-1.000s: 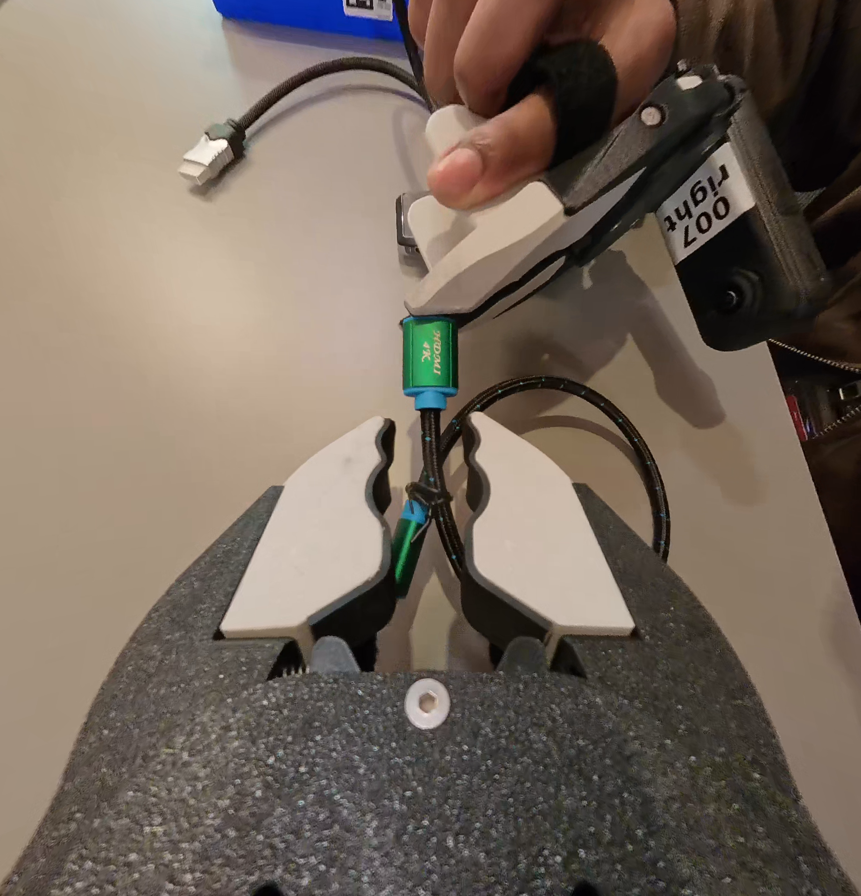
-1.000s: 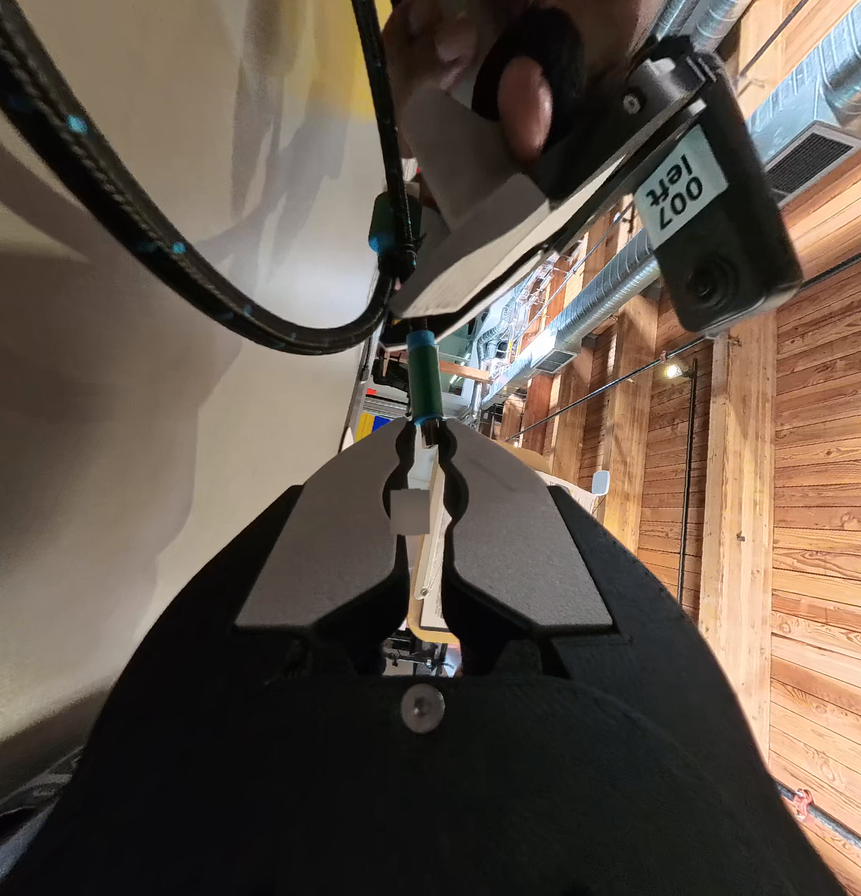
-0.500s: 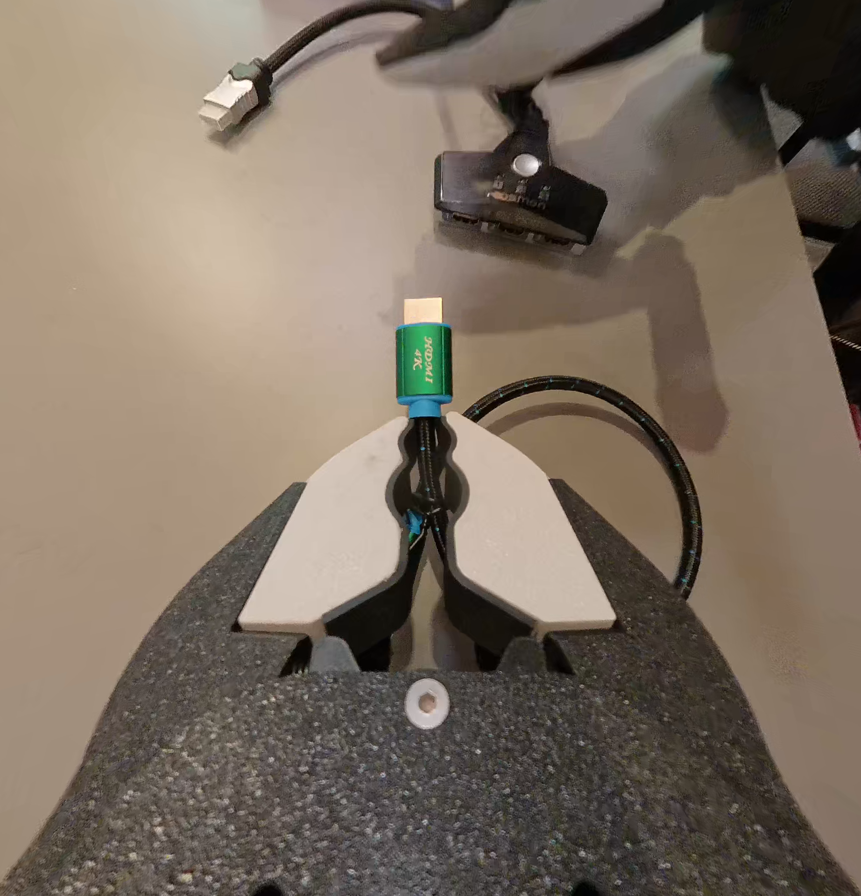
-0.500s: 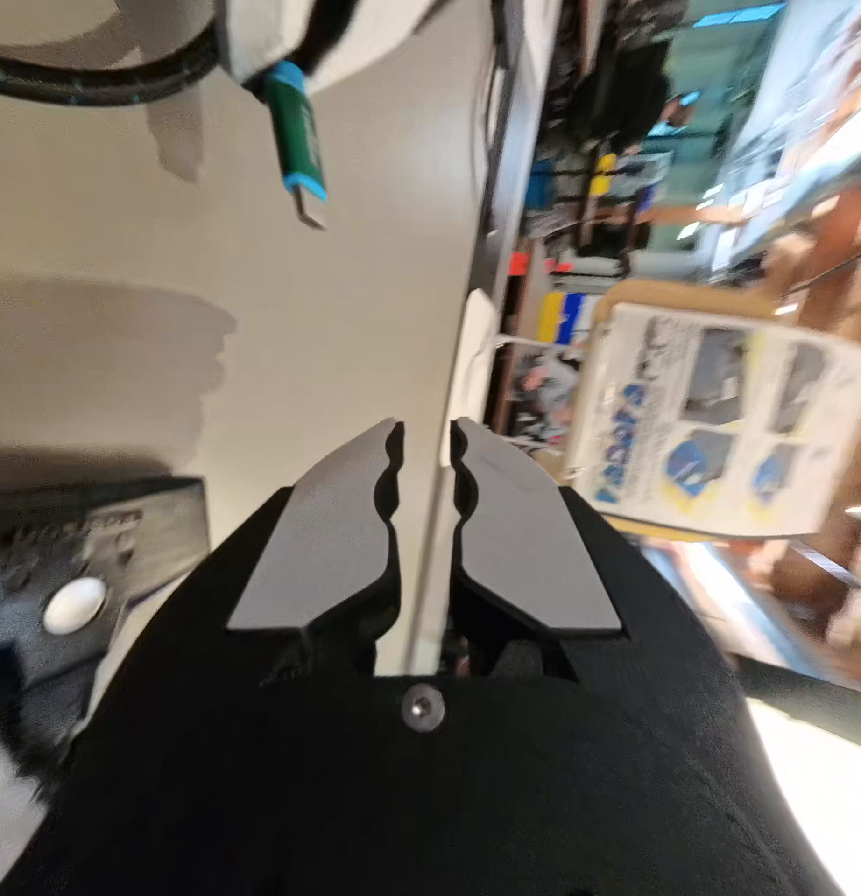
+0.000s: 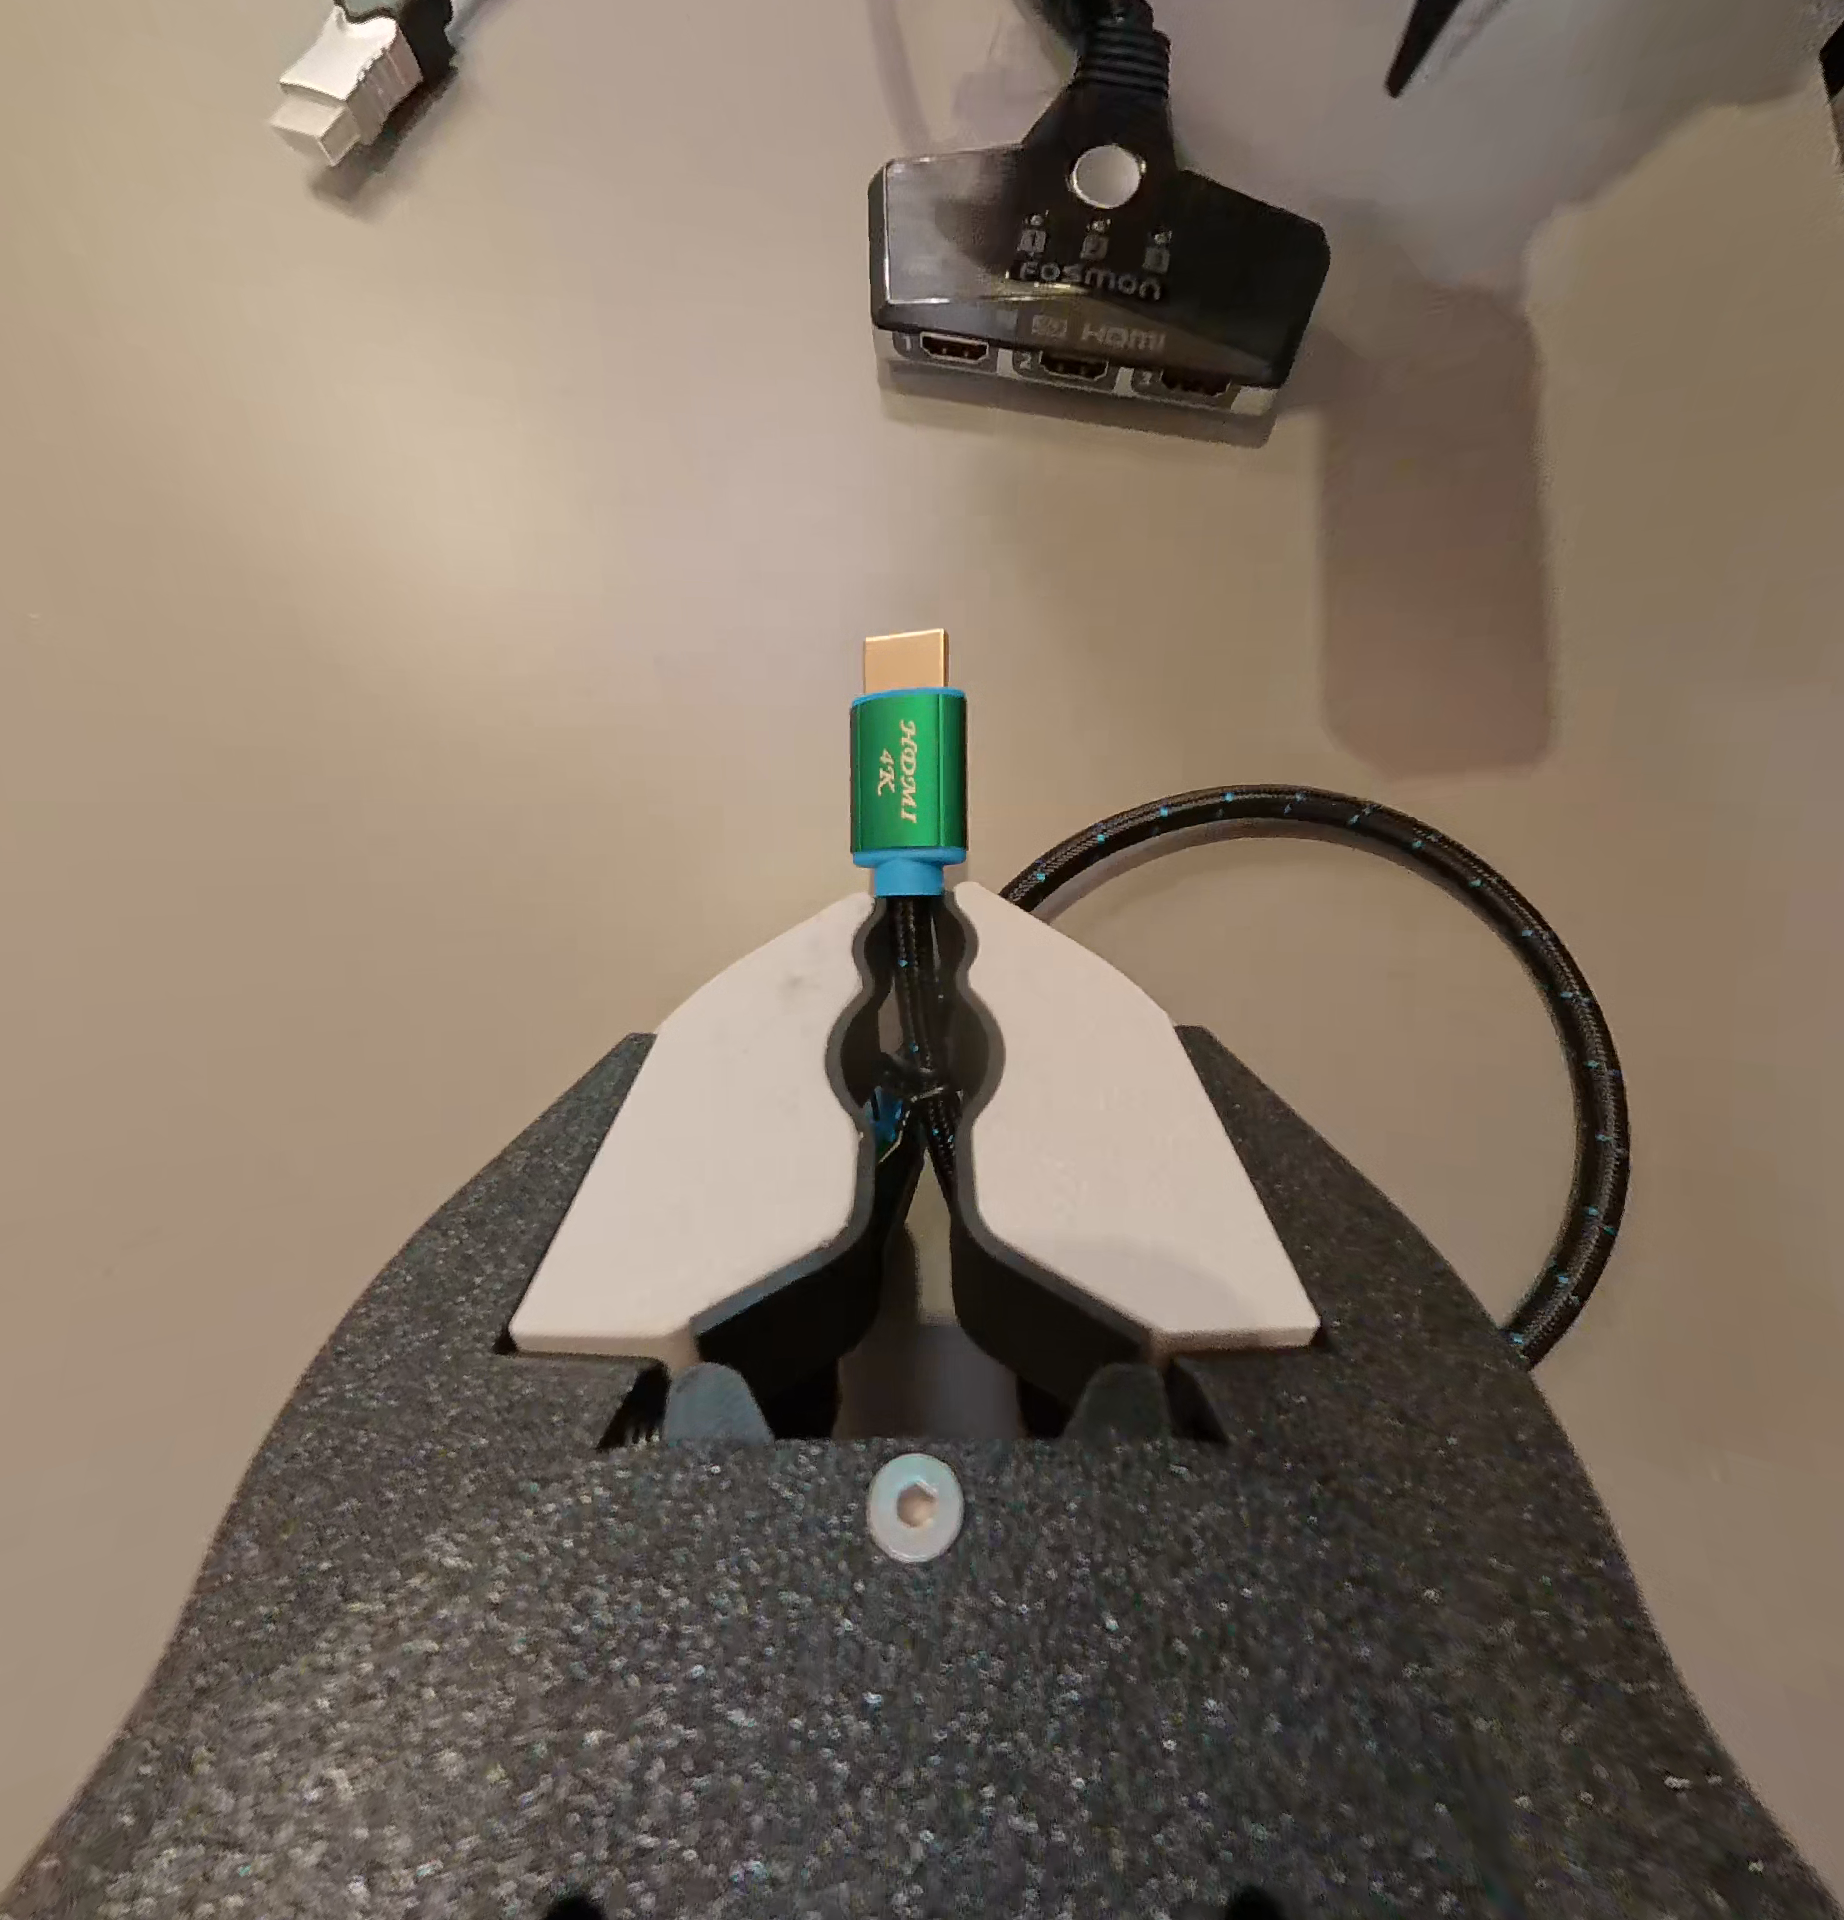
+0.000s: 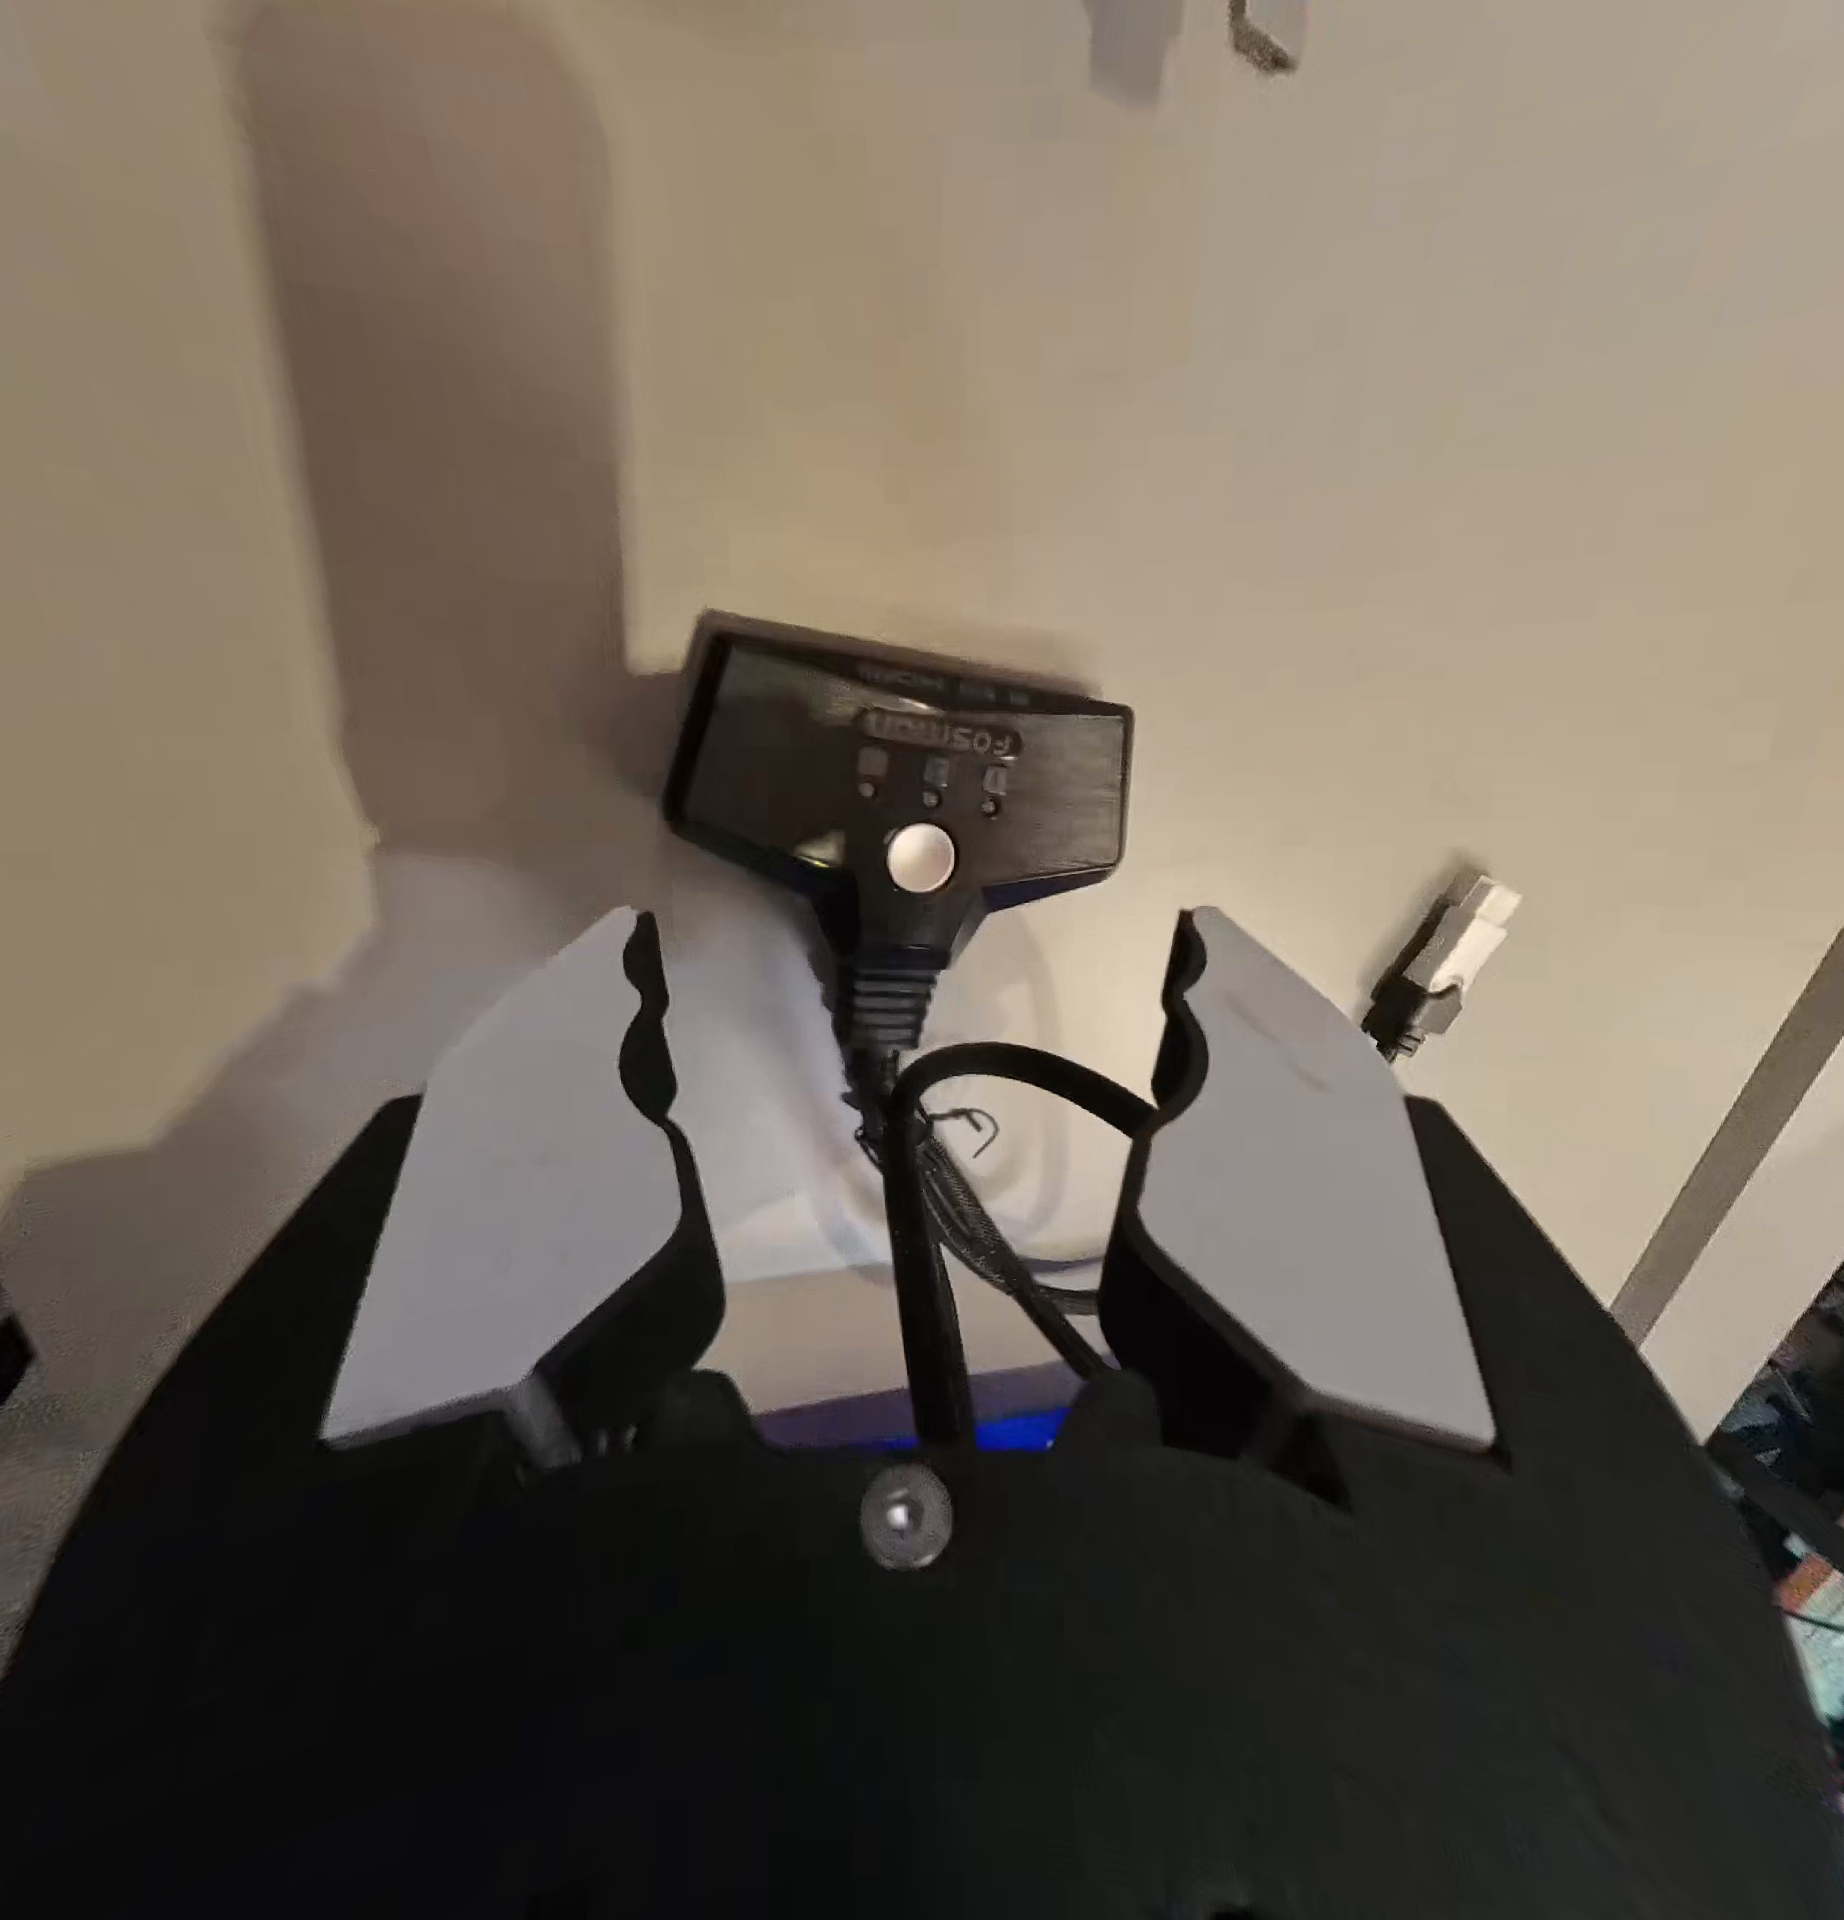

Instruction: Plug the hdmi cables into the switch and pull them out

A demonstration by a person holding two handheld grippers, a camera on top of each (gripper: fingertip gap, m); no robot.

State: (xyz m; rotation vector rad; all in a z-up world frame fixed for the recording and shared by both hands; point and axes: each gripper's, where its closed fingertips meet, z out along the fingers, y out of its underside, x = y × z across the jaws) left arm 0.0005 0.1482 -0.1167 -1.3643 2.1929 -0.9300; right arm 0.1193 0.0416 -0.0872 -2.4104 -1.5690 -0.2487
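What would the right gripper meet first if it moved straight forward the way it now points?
Probably the black switch box lying on the table. The right gripper is open, and the box's cable end already lies between its fingertips. How high the gripper is above the table is unclear.

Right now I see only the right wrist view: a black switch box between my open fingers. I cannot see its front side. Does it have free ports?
Observer: Yes. The left wrist view shows three ports in a row on the front of the switch box, and all three look empty.
Operator: What does the left gripper hold?
Observer: The left gripper is shut on a black braided cable, right behind its green plug.
Operator: Where does this plug point?
Observer: Its gold tip points toward the box's port side, apart from it, with bare table between.
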